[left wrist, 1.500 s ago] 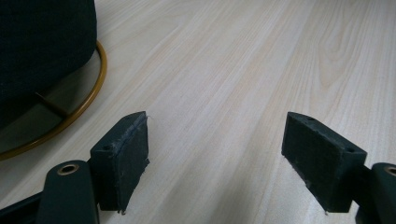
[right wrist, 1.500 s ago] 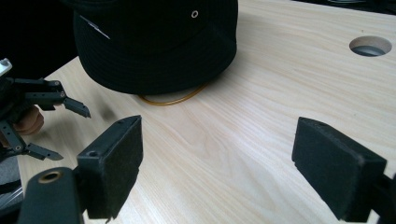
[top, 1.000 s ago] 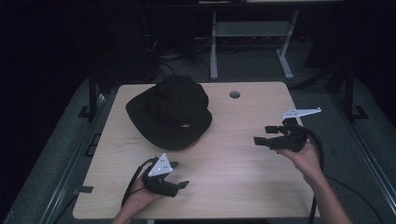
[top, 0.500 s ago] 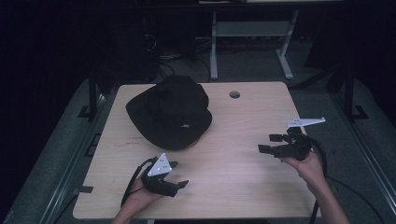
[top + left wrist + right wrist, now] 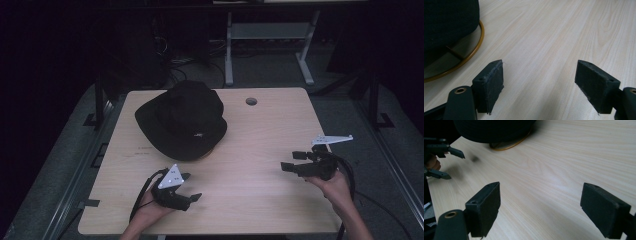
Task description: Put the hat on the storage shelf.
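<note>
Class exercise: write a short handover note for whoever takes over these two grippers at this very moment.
Left gripper: jaws open, empty, low over the table's near edge, just in front of the black hat.
Right gripper: jaws open, empty, at the right side, pointing toward the hat.
The hat sits on a gold ring stand at the far left.
Done: nothing gripped.
Left: probably reach for the hat.

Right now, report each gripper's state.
Left gripper: open, holding nothing, near the black hat.
Right gripper: open, holding nothing.
</note>
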A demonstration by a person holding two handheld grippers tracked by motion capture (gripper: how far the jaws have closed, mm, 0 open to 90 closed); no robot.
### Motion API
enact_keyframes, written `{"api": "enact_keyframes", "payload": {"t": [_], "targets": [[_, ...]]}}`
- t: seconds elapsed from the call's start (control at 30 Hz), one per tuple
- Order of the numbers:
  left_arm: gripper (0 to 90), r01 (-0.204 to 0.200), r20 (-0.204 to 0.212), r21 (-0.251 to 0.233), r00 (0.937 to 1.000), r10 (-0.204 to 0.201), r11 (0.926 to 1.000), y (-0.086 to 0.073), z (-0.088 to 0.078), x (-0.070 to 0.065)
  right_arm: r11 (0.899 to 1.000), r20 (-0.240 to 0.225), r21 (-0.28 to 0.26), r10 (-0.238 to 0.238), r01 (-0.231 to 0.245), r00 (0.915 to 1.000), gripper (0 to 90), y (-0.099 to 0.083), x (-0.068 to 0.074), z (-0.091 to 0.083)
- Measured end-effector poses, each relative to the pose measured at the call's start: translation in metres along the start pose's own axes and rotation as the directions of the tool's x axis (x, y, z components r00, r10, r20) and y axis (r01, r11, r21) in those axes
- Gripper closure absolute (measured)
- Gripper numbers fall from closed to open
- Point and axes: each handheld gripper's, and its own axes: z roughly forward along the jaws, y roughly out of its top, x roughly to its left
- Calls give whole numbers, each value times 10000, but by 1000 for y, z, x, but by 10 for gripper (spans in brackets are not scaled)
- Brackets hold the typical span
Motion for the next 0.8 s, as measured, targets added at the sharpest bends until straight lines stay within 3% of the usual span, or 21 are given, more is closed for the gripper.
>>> {"api": "enact_keyframes", "payload": {"t": [0.8], "targets": [[225, 103, -11, 49, 9999, -103, 9999, -1, 0, 2, 9999, -15, 101, -4, 4, 10000, 159, -44, 8, -6]]}}
